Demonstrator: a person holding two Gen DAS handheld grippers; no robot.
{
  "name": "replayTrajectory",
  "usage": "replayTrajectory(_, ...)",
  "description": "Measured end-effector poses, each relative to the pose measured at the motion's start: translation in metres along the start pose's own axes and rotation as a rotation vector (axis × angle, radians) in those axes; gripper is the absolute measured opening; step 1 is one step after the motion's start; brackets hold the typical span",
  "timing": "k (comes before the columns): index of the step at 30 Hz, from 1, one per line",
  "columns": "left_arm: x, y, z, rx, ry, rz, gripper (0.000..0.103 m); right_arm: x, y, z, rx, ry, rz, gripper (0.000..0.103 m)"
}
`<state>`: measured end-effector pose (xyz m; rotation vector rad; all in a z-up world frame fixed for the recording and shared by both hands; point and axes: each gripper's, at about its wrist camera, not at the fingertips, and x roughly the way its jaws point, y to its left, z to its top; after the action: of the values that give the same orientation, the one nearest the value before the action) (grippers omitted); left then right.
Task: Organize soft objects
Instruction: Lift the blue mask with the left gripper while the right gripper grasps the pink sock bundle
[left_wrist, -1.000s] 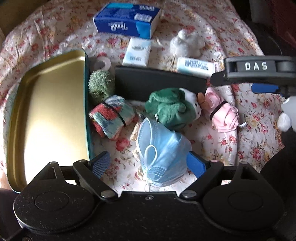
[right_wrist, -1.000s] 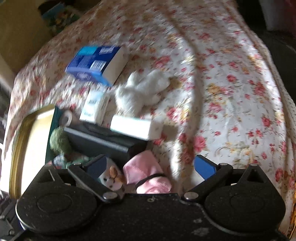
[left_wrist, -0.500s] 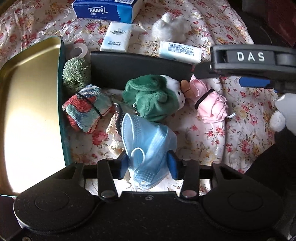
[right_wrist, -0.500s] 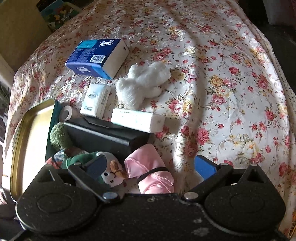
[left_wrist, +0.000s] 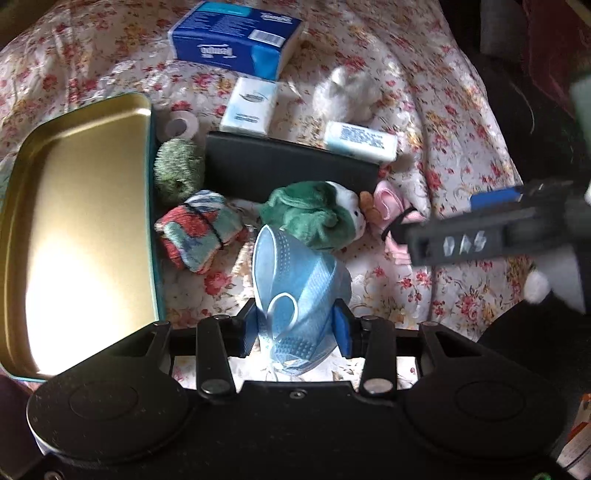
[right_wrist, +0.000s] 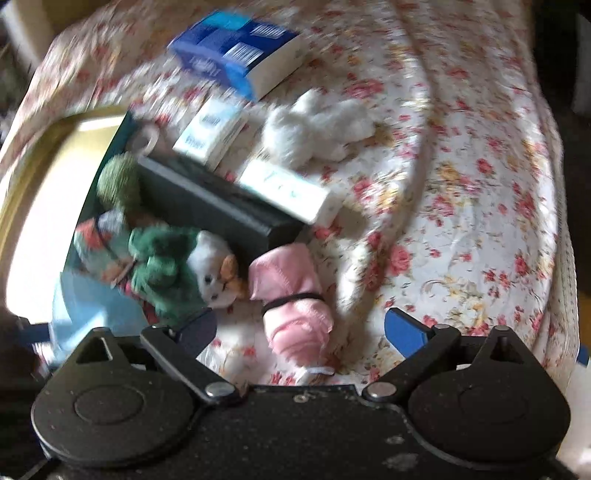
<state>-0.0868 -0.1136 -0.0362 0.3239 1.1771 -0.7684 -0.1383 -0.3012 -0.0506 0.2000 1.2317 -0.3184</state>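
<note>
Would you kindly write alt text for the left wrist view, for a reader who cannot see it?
The left gripper pinches a blue face mask above a floral bedspread. Beside it lie a gold tin lid, a green plush toy and tissue packs; the right gripper enters from the right.

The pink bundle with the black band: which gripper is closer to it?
Right. The right gripper hangs open with the pink bundle between its fingers. The left gripper is off to the side, shut on the blue face mask.
</note>
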Motion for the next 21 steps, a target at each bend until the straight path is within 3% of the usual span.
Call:
replayTrajectory(8, -0.013, 0.023, 0.001, -0.078, -0.025, 0.005, 0.042, 0.028, 0.020, 0.003, -0.082, 0.045, -0.014, 0.072)
replayTrajectory(13, -0.014, 0.028, 0.001, -0.095, -0.030, 0.018, 0.042, 0.043, 0.023, 0.004, -0.077, 0.080, -0.014, 0.063)
replayTrajectory(17, -0.015, 0.027, 0.002, -0.096, -0.032, 0.009, 0.042, 0.041, 0.010, 0.005, -0.002, 0.088, 0.006, 0.031)
replayTrajectory(21, -0.016, 0.023, 0.002, -0.088, -0.035, -0.001, 0.042, 0.031, 0.002, 0.003, 0.061, 0.074, 0.047, 0.024)
